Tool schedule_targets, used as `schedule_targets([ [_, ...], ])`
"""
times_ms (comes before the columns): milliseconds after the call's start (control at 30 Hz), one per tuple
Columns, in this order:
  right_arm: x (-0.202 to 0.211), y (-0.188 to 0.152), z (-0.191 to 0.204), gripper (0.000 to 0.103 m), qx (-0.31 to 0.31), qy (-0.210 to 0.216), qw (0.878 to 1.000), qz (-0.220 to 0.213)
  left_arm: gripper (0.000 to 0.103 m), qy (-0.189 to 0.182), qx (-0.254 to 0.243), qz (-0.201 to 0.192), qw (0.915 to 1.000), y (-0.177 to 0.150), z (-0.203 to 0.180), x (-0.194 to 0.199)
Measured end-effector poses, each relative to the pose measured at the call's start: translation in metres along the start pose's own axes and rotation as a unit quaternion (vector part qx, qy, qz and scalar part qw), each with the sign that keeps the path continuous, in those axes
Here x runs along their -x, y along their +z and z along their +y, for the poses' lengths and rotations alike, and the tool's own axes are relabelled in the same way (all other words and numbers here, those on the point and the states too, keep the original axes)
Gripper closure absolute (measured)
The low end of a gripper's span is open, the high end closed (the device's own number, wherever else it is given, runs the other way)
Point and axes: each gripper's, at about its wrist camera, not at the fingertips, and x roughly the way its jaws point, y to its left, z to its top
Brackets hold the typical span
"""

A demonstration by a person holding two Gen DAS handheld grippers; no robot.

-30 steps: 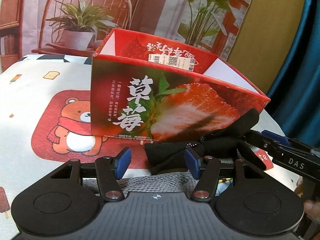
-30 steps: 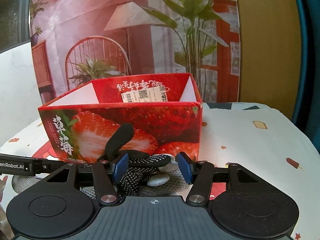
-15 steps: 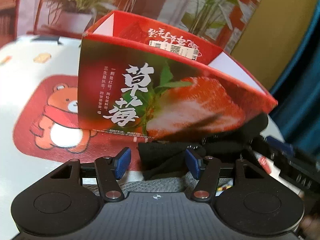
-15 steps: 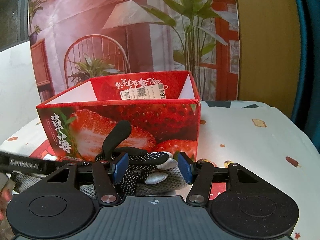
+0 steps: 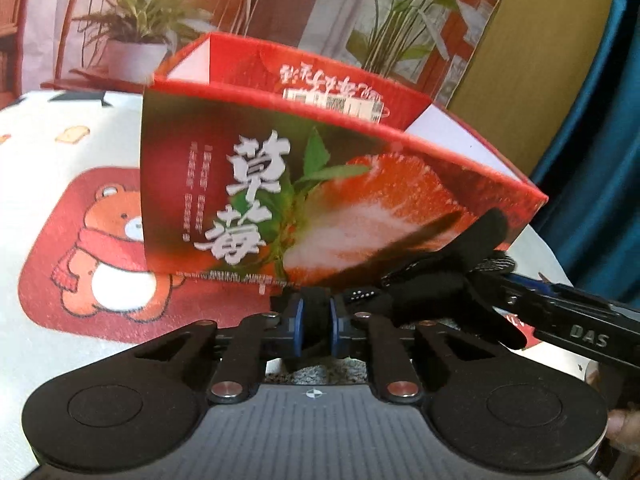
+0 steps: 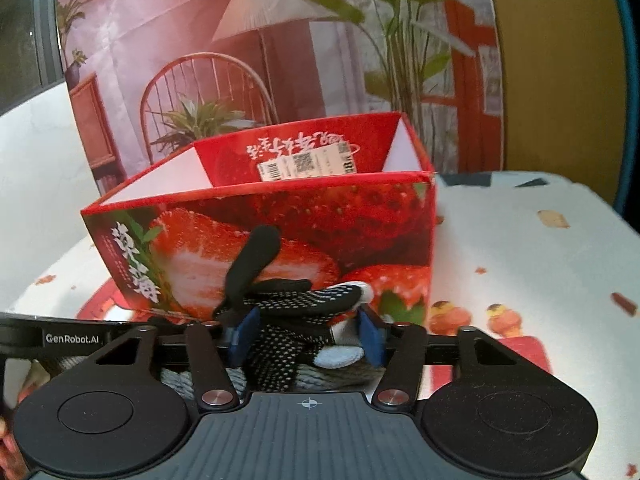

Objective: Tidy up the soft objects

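A red strawberry-print box [image 5: 320, 184] stands open-topped on the table; it also shows in the right wrist view [image 6: 280, 232]. A black glove [image 5: 440, 292] lies in front of it on a grey knitted cloth [image 5: 320, 372]. My left gripper [image 5: 316, 326] is shut on the glove's cuff end. In the right wrist view the black dotted glove [image 6: 296, 308] lies between the blue pads of my right gripper [image 6: 306, 338], which is open around it. One glove finger sticks up against the box. The grey knit [image 6: 352, 372] lies under it.
The table has a white cloth with a red bear mat [image 5: 92, 248]. A printed backdrop with a chair and plants [image 6: 208, 92] stands behind the box. Bare cloth lies to the right of the box [image 6: 520, 264]. A teal curtain [image 5: 600, 160] hangs at far right.
My left gripper has shut on the black glove's end. The right gripper stays open around the glove, and the view has shifted slightly closer to the box.
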Motion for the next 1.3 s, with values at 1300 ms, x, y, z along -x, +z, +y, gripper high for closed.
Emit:
schedule_targets([
  [1300,0.036,-0.015,0.04,0.099,0.033,0.034,0.999,-0.011,0.092,0.081,-0.044,-0.11,0.9896,-0.018,-0.005,0.08],
])
